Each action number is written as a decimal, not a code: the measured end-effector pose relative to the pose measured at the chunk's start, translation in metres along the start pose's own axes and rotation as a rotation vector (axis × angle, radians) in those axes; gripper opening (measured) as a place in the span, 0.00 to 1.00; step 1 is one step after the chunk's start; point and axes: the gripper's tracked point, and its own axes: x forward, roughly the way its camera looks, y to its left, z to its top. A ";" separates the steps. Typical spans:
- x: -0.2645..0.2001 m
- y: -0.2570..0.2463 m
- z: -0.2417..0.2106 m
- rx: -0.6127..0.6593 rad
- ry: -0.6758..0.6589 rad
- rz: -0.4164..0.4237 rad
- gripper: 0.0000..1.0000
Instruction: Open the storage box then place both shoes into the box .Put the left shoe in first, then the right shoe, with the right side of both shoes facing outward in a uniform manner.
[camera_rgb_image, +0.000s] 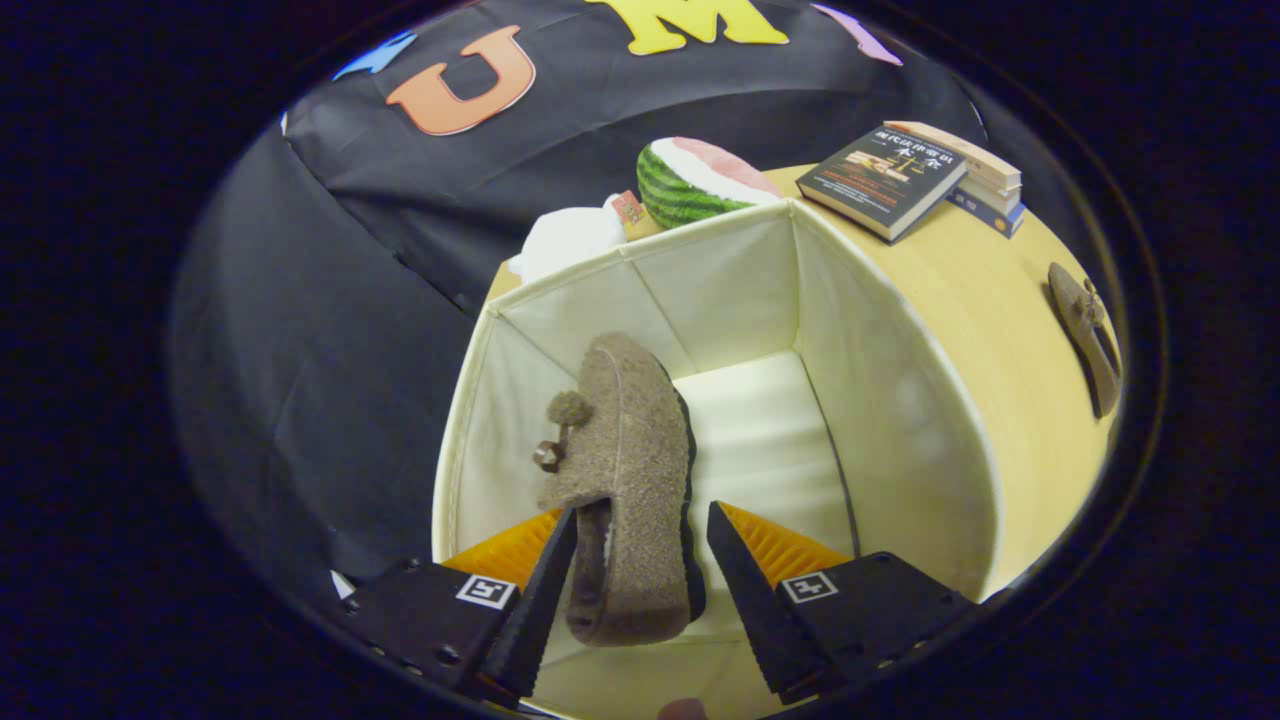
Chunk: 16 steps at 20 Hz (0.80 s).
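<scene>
Gripper view has a brown fuzzy shoe (625, 470) between the 2 fingers, heel end nearest the camera and toe pointing ahead into the open cream storage box (900, 400). Its long axis runs straight along the fingers, sole toward the right finger. The gripper (640, 525) looks narrowed around the heel; the left finger touches the shoe, but a sliver of gap shows on the right, so I cannot tell whether both press. The shoe hangs over the box's left half, near its left wall. The second shoe (1085, 335) lies on the wooden table (1000, 290), well apart to the right, beyond the box.
</scene>
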 end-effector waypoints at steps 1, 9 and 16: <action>-0.006 0.003 0.006 -0.016 -0.018 0.008 0.85; -0.110 -0.025 0.070 -0.281 -0.250 0.066 0.95; -0.198 -0.138 0.131 -0.391 -0.433 0.030 0.96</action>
